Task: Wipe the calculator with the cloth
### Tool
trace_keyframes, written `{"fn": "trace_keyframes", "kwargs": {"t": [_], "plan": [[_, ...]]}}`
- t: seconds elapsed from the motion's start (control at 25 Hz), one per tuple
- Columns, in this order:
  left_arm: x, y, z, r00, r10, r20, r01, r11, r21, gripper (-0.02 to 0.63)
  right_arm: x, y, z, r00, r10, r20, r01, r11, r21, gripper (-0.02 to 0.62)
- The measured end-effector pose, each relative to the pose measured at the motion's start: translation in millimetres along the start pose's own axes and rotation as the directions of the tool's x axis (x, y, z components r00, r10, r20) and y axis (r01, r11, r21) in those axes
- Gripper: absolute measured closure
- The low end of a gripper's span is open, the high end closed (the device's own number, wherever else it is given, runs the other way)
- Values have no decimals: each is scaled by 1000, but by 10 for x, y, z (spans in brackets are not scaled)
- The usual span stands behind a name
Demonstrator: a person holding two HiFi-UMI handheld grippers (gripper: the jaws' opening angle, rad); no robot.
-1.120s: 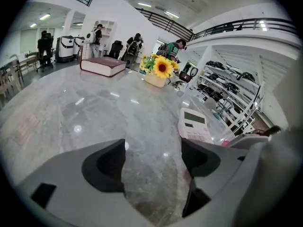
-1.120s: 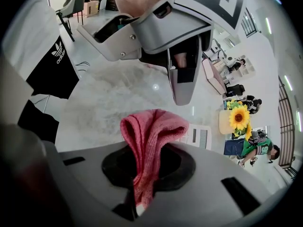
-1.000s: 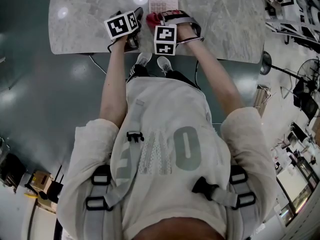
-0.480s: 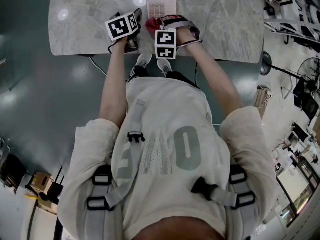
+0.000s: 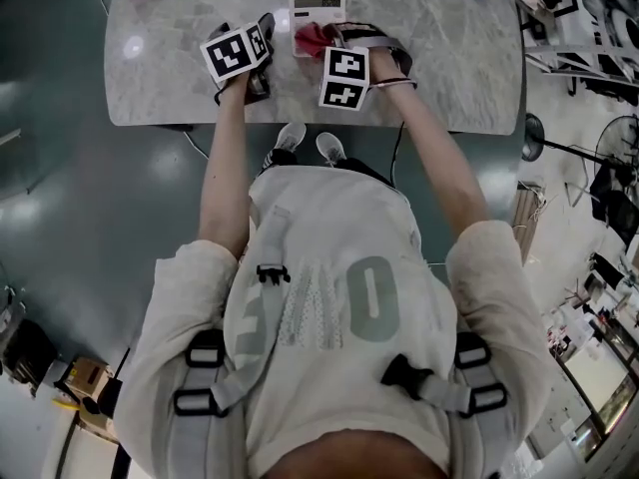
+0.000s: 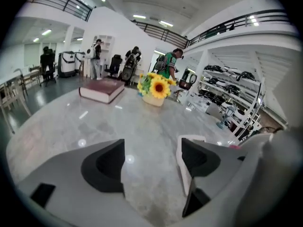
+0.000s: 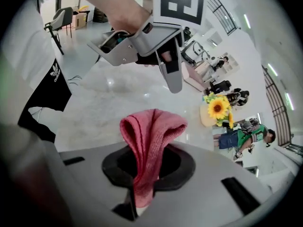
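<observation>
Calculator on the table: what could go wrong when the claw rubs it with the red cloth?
1. The calculator lies loose on the smooth marble table, and the left claw is open and empty, so a rub might slide it away.
2. The right claw pinches just a bunched fold of the red cloth, so it might tug out.

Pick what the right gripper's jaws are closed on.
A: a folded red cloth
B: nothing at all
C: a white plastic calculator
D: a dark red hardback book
A: in the right gripper view, the folded red cloth stands pinched between the jaws of the right gripper.
</observation>
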State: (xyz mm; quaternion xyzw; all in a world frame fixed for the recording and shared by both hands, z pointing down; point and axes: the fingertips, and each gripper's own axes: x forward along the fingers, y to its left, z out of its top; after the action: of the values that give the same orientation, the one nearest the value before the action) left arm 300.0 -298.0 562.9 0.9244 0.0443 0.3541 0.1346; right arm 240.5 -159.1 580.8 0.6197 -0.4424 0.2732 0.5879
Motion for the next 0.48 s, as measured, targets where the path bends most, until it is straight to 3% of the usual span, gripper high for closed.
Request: {"fn": "trace_keyframes", "kwargs": {"t": [0.12,0.24,0.36,0.48], "plan": [[-173,-153,627,991,-15,136,9,999,47,232,-223,-478,-43,995,-101,16,100,993,62,540],[-488,-377,1250,955,-47,294,21,995,94,261,-560,-961,-94,974,-219,48,209,965,159,540],[-916,-628,1809,889,-94,448,33,989,142,302,-1007,-1442,-165,928,-364,74,335,906,260,540],[-1433,-908,2239,788,-172,591,72,979,188,336,-1523,-1795,-205,857,-505,105,435,817,379,539]]}}
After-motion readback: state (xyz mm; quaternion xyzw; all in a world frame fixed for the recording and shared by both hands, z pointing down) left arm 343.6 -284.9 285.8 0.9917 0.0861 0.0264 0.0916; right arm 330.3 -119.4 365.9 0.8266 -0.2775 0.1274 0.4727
